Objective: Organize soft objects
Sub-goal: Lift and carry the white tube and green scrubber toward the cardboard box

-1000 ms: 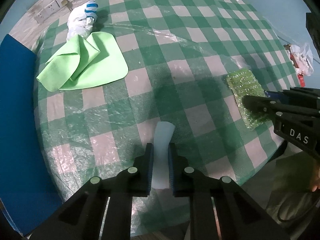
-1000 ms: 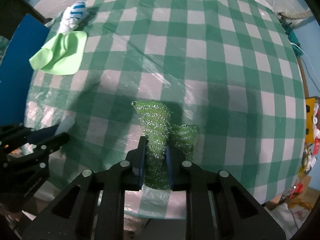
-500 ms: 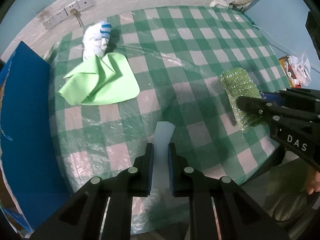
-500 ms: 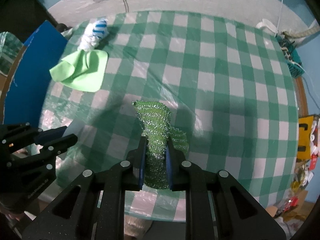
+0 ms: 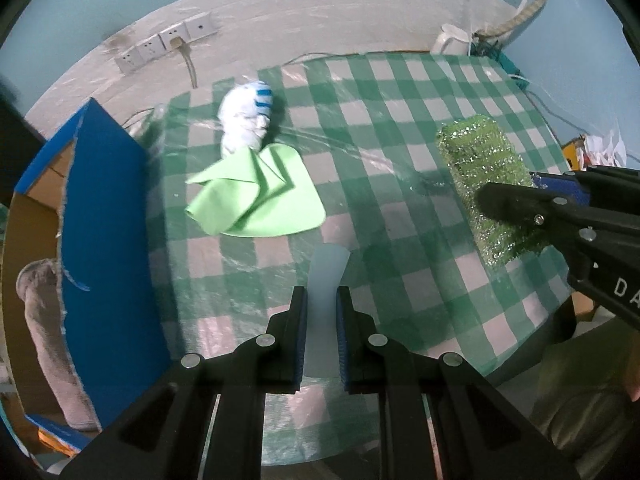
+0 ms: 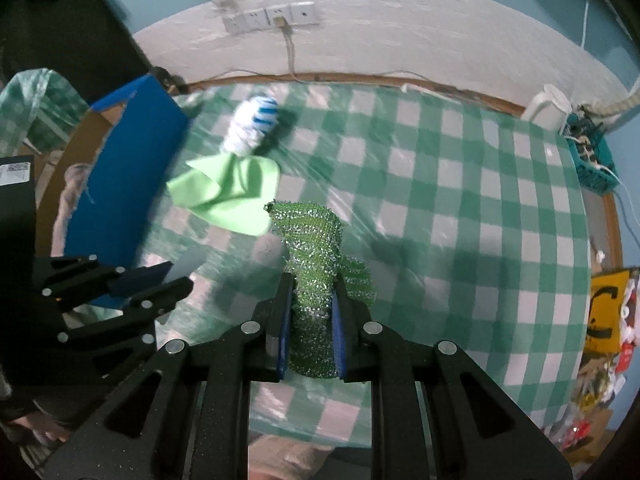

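Scrubber (image 6: 316,280), the glittery green mesh pad, now hangs higher above the checked counter (image 6: 460,208) than a second ago, and more wall and sockets (image 6: 272,18) show beyond. Right gripper (image 6: 312,332) has its jaws pinching the pad's lower half; its long axis runs straight out along them, free end toward the lime cloth (image 6: 228,192). Left gripper (image 5: 322,340) has likewise risen, jaws pinching a pale translucent strip (image 5: 326,280) that points ahead toward that cloth and the white-and-blue bundle (image 5: 248,120).
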`<state>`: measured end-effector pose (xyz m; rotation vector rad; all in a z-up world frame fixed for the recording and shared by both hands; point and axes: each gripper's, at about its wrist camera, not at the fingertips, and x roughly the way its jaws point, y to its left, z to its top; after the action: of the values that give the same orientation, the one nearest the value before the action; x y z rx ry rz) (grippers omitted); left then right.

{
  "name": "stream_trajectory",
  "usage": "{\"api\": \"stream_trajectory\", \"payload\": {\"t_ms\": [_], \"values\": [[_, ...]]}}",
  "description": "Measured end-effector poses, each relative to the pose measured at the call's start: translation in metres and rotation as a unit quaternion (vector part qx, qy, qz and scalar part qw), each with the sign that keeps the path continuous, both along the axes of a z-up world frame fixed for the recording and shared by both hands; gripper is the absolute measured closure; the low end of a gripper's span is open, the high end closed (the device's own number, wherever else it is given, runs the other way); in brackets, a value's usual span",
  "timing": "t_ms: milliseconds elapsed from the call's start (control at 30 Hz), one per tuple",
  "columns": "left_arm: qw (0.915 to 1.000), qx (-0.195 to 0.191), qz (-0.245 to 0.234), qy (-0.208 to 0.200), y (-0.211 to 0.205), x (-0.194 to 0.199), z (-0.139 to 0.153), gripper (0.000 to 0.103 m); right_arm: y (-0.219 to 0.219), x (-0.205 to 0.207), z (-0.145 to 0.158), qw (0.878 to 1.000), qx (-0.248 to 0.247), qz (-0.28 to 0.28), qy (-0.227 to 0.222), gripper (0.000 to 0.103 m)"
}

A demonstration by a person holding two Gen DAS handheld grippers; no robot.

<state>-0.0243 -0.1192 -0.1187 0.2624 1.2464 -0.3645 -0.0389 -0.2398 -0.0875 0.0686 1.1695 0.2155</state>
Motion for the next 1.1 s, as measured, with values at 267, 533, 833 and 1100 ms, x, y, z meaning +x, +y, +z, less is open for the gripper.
{"api": "stream_trajectory", "payload": {"t_ms": [267,533,833,1100], "values": [[0.9993,-0.007,0.031,-0.021,0.026,0.007,0.023,0.090,0.024,0.003,0.020,0.999,0.005,0.027,-0.019,0.087],[0.9975,-0.020,0.052,-0.043,0.045,0.011,0.044,0.090,0.046,0.008,0.030,0.998,0.009,0.047,-0.029,0.086],[0.9953,-0.022,0.080,-0.050,0.073,0.016,0.049,0.090,0.075,0.019,0.041,0.997,0.012,0.071,-0.038,0.086],[0.9918,-0.031,0.109,-0.060,0.103,0.020,0.058,0.090,0.105,0.029,0.050,0.995,0.016,0.088,-0.047,0.086]]}}
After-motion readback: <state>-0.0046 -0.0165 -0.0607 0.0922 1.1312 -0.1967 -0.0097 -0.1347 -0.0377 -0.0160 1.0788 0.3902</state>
